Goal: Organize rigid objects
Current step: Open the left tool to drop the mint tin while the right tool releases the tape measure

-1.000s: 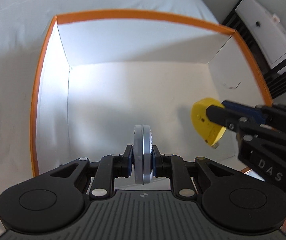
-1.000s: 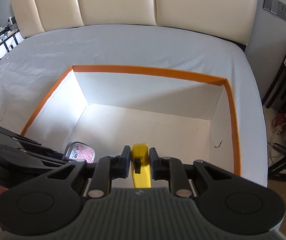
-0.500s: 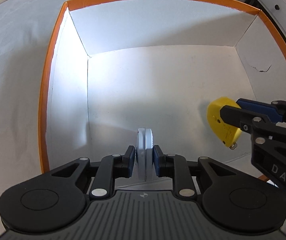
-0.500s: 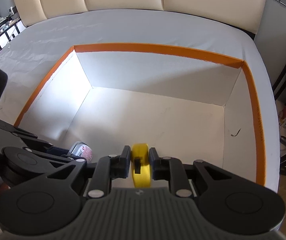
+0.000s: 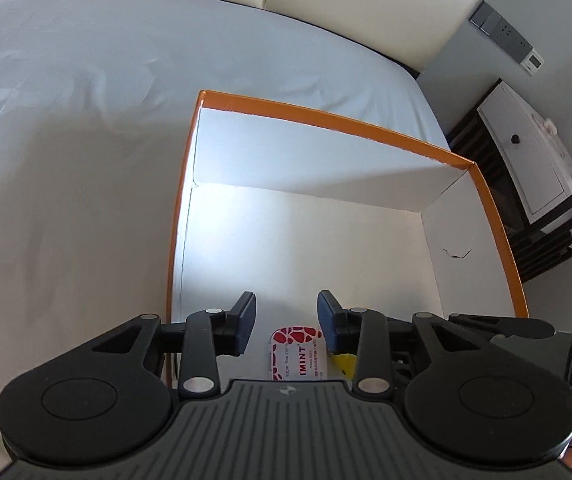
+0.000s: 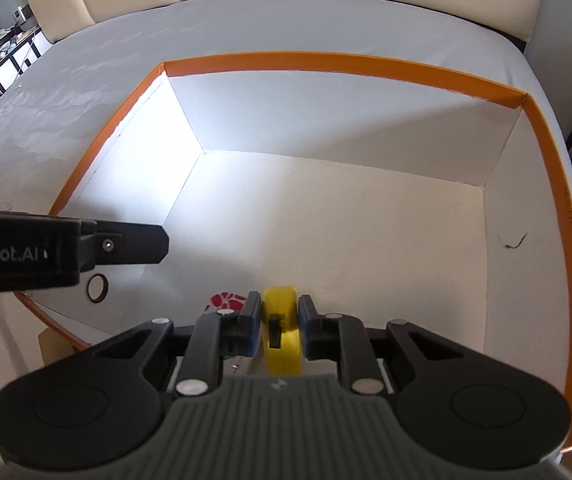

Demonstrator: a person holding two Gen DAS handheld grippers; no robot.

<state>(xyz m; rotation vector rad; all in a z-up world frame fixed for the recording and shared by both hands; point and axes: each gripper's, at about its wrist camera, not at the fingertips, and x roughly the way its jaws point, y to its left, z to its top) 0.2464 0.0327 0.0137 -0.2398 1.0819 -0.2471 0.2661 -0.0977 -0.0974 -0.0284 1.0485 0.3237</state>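
Released since the earlier frames, the mint tin no longer stands on edge between the left gripper's pads; it lies flat on the box floor at the lower centre of the left wrist view, below and between the two fingers, touching neither. The left gripper has its jaws opening, with a clear gap and nothing pinched. Red blotches cover the tin's lid, and the words "IMINT" and "sugar free mints" can be read on it. Just right of the tin, a sliver of the yellow tape measure shows behind the right finger. In the right wrist view the right gripper is clamped narrow on the tape measure, low at the frame's centre. Around both lies the white box with an orange rim, set on a pale grey bed sheet. At that view's left edge the left gripper's side reads "Robot.AI".
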